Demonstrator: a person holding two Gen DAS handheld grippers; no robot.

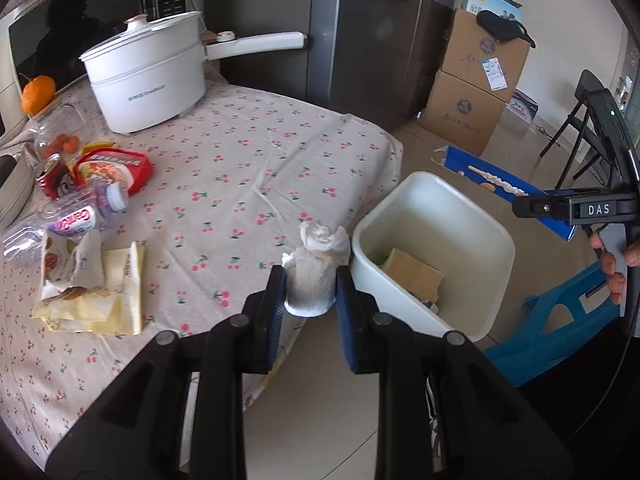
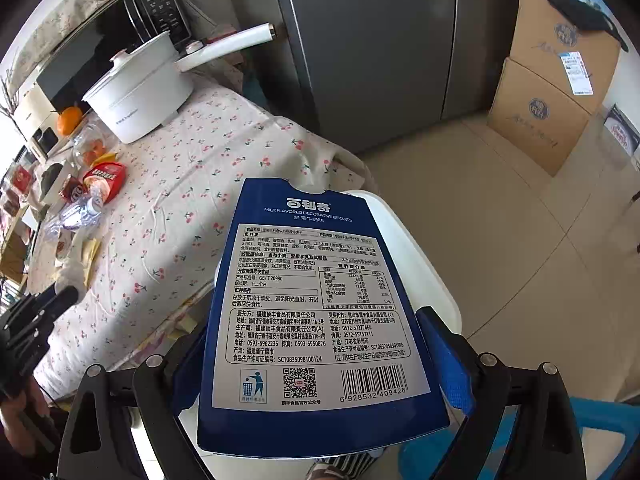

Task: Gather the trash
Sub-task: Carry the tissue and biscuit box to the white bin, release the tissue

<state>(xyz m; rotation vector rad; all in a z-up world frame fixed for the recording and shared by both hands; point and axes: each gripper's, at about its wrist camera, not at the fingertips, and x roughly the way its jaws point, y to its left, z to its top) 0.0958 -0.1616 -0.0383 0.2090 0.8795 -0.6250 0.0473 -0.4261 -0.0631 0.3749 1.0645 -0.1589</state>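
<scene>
- Your left gripper (image 1: 311,284) is closed on a crumpled white tissue wad (image 1: 316,268); both blue pads press its sides, with a narrow gap set by the wad.
- The wad sits at the near right edge of the table (image 1: 240,160), just left of the white trash bin (image 1: 436,216).
- The bin stands on the floor beside the table's right edge. A piece of brown cardboard (image 1: 414,272) lies inside it.
- Your right gripper (image 2: 320,364) is clamped on a blue biscuit box (image 2: 316,300), fingers spread wide against its two side edges.
- In the right wrist view the box is held printed side up over the bin's rim (image 2: 400,232); the bin is mostly hidden behind it.
- Trash on the table's left side: a yellow snack wrapper (image 1: 88,292), a crushed clear plastic bottle (image 1: 72,216), a red can (image 1: 54,176) and a red instant-food cup (image 1: 116,166).
- A white electric pot (image 1: 148,76) stands at the far end of the table, well apart from both grippers.
</scene>
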